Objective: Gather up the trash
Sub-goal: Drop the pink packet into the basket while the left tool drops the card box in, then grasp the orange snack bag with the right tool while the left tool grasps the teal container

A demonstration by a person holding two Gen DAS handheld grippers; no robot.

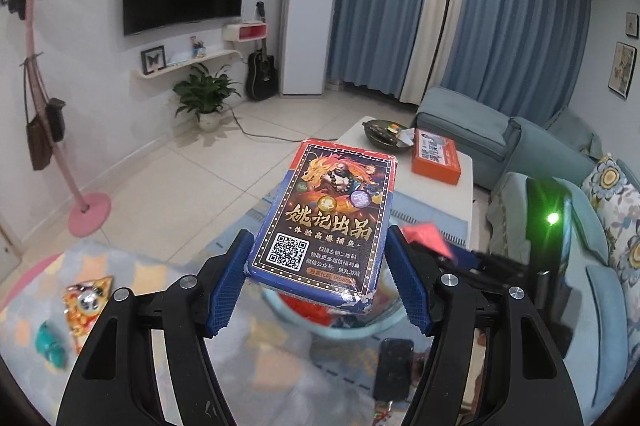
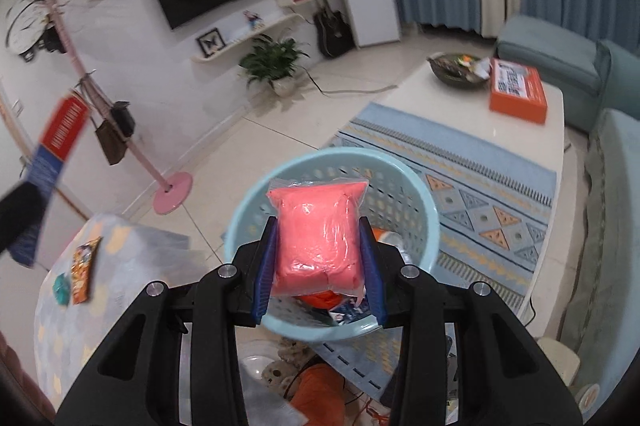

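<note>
My right gripper (image 2: pixel 318 246) clamps a pink sealed packet (image 2: pixel 318 238) above the half-filled blue basket (image 2: pixel 420 209), my left gripper (image 1: pixel 316 266) grips a playing-card box (image 1: pixel 328 222), and beyond my fingers two wrappers (image 2: pixel 84 266) await collection.

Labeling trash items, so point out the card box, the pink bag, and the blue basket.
card box (image 1: pixel 326 222), left wrist view, printed top face
pink bag (image 2: pixel 318 238), right wrist view, middle of bag
blue basket (image 2: pixel 430 222), right wrist view, right rim

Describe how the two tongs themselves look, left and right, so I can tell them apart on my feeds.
They look identical: the left tongs and right tongs have matte black angular linkage arms with cut-out slots, silver pivot screws, and blue ribbed fingers. No cables, markings or sleeves visible.
</note>
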